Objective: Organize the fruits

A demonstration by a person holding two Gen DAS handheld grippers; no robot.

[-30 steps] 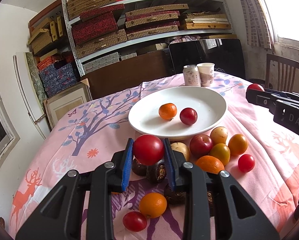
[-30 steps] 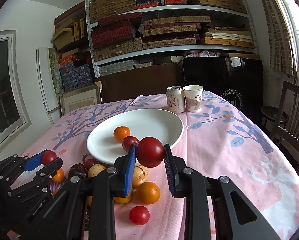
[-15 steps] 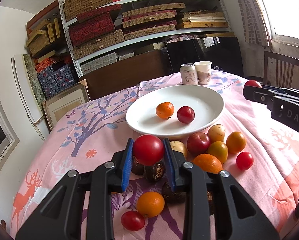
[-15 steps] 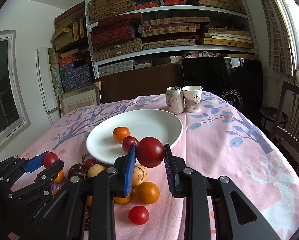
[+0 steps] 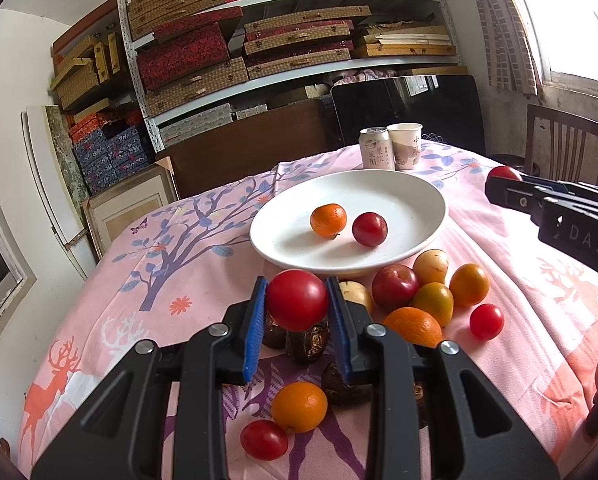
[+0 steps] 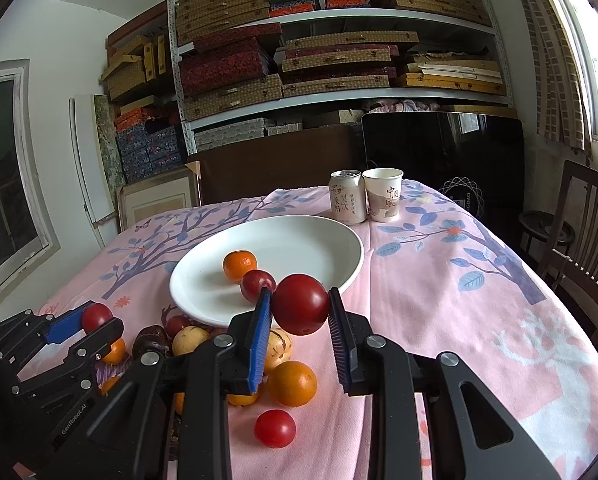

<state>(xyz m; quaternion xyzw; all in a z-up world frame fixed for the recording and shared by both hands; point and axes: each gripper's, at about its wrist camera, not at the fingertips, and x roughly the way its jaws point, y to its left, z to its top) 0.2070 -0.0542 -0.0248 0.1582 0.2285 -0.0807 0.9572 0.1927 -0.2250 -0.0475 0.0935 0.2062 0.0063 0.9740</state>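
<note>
The left gripper (image 5: 297, 300) is clenched on a red tomato (image 5: 297, 298), held in the air just near of the white plate (image 5: 411, 192). The right gripper (image 6: 300, 309) grasps a darker red fruit (image 6: 301, 309) above the plate's near rim. On the plate lie an orange (image 5: 328, 220) and a red plum (image 5: 369, 229), close together. Loose fruit (oranges, plums, small tomatoes) (image 5: 431, 294) is heaped on the pink-clothed counter (image 5: 171, 264) near the plate. A can (image 6: 347, 197) and paper cup (image 6: 383, 194) stand touching at the far side.

Your left claw (image 5: 297, 304) grips a red tomato (image 5: 297, 299) just short of the white plate (image 5: 427, 196) — inside it, an orange (image 5: 328, 220) beside a plum (image 5: 369, 229).
</note>
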